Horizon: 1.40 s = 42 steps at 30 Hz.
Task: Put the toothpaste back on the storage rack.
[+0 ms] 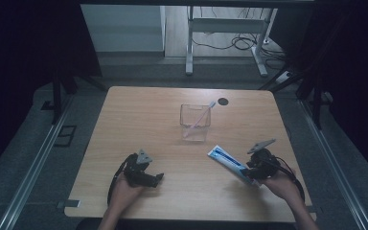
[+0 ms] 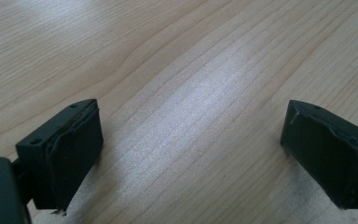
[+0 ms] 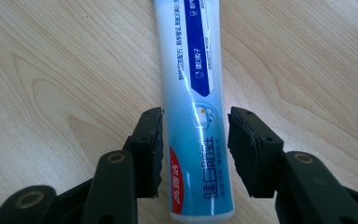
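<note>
Right gripper (image 3: 195, 154): jaws partly spread, one on each side of the toothpaste tube (image 3: 193, 93). A sliver of gap shows at the right pad; at the left pad, contact cannot be judged. The tube lies flat on the tabletop (image 1: 139, 120), near the front right corner, running diagonally from the gripper toward the table's middle. In the high view the right gripper (image 1: 254, 173) covers the tube's (image 1: 227, 161) near end.

Left gripper (image 2: 191, 154): jaws spread wide, bare wood between them. High view puts it (image 1: 159, 179) near the front edge, left of centre, well apart from the tube.

Surroundings: clear square cup (image 1: 194, 123) at mid-table toward the far edge, a toothbrush (image 1: 199, 119) leaning inside it, head at the far right rim. Small dark round spot (image 1: 223, 101) just beyond the cup near the far edge. Open wood lies between tube and cup.
</note>
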Tool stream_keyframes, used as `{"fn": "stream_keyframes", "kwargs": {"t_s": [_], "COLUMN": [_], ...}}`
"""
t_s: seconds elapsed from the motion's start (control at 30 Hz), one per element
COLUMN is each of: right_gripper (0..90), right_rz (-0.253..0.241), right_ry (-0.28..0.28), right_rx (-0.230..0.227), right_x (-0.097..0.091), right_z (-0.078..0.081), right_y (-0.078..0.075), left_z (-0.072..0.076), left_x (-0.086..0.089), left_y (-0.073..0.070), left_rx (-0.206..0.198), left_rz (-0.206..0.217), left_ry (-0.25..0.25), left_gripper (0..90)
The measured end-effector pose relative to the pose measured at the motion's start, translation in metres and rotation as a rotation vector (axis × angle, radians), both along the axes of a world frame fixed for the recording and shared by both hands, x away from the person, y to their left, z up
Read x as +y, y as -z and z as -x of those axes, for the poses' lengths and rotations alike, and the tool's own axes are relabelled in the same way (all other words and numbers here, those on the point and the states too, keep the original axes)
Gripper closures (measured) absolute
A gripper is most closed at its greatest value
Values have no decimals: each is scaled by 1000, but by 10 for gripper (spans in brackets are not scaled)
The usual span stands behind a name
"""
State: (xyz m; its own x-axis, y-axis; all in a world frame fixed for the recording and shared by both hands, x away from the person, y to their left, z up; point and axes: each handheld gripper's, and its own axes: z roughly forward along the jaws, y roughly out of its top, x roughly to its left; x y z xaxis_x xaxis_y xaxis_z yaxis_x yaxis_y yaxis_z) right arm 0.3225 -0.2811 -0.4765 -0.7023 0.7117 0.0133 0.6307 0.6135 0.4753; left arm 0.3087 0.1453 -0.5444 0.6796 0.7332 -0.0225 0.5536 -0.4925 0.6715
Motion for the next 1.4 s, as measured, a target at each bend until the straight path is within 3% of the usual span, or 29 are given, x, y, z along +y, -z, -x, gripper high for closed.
{"fn": "stream_keyframes", "kwargs": {"t_s": [0.4, 0.9, 1.27, 1.4], "right_gripper": [473, 424, 413, 468], "right_rz": [63, 193, 259, 286], "right_ry": [-25, -47, -53, -48], "right_rx": [81, 187, 265, 267], "right_x": [16, 42, 55, 60], "right_z": [-15, -39, -54, -57], "right_y": [4, 14, 22, 25], "left_z": [0, 0, 0, 0], "left_x": [0, 0, 0, 0], "left_y": [0, 0, 0, 0], "left_rx": [2, 2, 2, 2], "left_rz": [-1, -1, -1, 0], "left_ry": [-1, -1, -1, -1], "left_gripper": [55, 55, 55, 55]}}
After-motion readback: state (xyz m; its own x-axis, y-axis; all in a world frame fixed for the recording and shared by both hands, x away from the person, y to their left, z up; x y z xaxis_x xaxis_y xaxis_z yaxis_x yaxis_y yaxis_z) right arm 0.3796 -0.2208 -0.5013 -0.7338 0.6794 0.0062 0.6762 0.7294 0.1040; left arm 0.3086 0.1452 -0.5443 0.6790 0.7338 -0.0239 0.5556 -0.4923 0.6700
